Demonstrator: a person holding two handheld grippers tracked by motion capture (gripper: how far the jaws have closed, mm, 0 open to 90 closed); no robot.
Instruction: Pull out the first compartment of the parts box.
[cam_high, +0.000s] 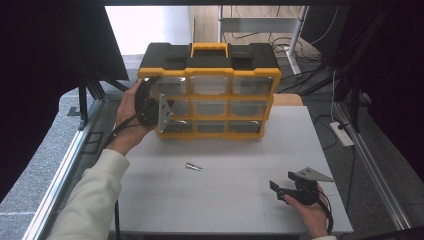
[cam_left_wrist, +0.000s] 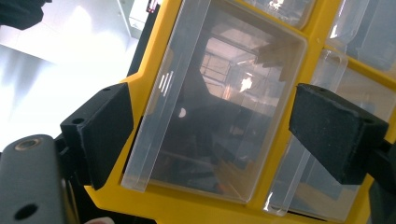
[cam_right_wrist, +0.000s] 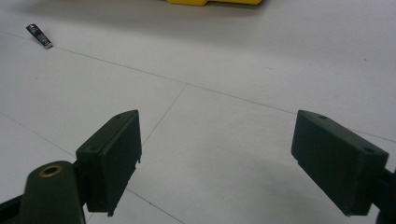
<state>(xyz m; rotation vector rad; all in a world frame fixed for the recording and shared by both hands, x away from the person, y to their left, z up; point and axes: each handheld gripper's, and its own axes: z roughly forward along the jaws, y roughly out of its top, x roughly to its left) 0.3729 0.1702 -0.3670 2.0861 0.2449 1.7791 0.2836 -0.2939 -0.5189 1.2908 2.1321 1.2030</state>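
A yellow and black organizer with clear drawers stands at the back of the white table. My left gripper is held against its left column, open. In the left gripper view my left gripper has its jaws on either side of one clear drawer, close to the yellow frame; contact cannot be made out. My right gripper hovers low over the table's front right, open and empty. In the right gripper view my right gripper faces bare table. A small metal piece lies mid-table.
The organizer's yellow base shows at the top of the right gripper view. Metal rails run along both table sides. Cables and a power strip lie on the floor to the right.
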